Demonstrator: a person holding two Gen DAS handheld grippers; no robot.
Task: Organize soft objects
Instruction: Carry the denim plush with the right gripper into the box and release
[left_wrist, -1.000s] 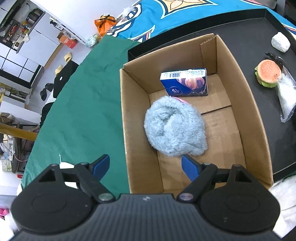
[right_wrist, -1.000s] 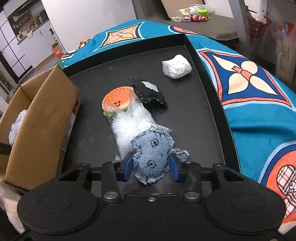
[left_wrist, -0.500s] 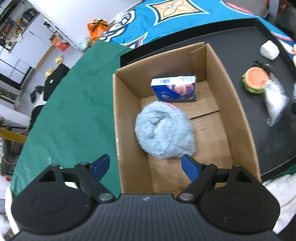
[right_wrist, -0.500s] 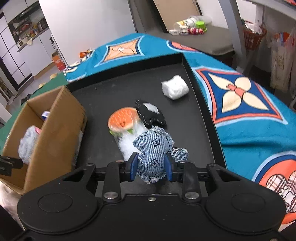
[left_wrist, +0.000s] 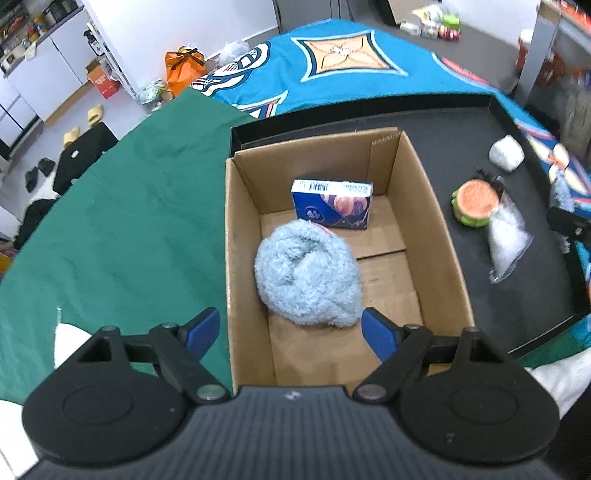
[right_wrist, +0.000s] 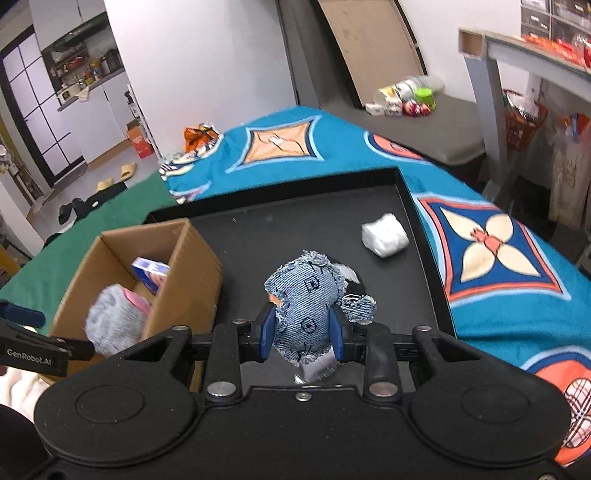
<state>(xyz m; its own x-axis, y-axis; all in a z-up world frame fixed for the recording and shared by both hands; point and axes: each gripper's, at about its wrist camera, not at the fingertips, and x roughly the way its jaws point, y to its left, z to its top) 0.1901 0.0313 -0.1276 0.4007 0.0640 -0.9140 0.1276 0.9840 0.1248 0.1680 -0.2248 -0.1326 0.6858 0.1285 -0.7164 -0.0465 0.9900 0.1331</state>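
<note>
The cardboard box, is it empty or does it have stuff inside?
Not empty. The cardboard box holds a fluffy blue-grey bundle and a small blue packet; some floor stays bare.

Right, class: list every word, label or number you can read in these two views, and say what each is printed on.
"GenRobot.AI": on the left gripper, seen from the right wrist.
Blue box in the cardboard box: print and barcode too small to read.
Orange carton on the floor: marking blurred.
</note>
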